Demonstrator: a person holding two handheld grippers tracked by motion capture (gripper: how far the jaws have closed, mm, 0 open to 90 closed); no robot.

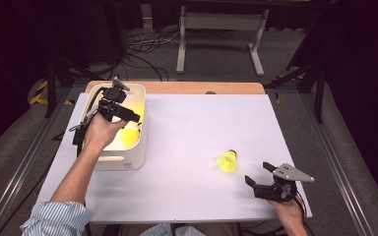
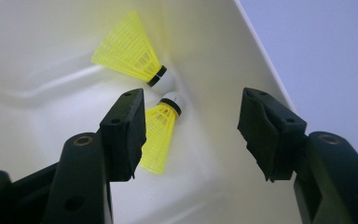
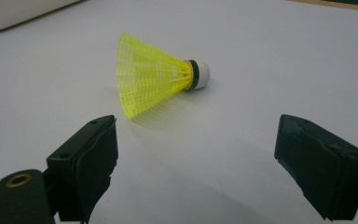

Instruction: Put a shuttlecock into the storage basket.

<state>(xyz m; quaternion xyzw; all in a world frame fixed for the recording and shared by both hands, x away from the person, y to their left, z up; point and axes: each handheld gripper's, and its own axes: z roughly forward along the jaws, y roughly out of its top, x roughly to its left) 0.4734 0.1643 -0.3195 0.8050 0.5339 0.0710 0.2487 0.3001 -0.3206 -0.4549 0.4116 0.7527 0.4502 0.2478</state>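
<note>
- Three yellow shuttlecocks figure in this work: two lie in the white bin (image 1: 137, 129), and one shuttlecock (image 1: 228, 161) lies on its side on the desk (image 1: 192, 123), right of the bin and just ahead of the right tongs (image 1: 260, 173).
- In the left gripper view the upper shuttlecock (image 2: 133, 53) and the lower shuttlecock (image 2: 158, 135) lie against the bin's wall, their white caps nearly touching.
- Left tongs (image 2: 191, 135): open and empty, poised over the bin's interior; the lower shuttlecock lies beyond, partly behind one jaw.
- Right tongs: open wide and empty; in the right gripper view the loose shuttlecock lies ahead of them, skirt towards the left jaw, cap away to the right.
- Likely step: picking up the loose shuttlecock. It is best done by advancing low until the skirt sits between the jaws, then closing gently near the cap, since the mesh skirt probably deforms.
- Pose: the left hand (image 1: 101, 129) is held above the bin, forearm angled in from below; the right hand (image 1: 289, 210) sits low at the desk's near right corner, tongs pointing up-left.
</note>
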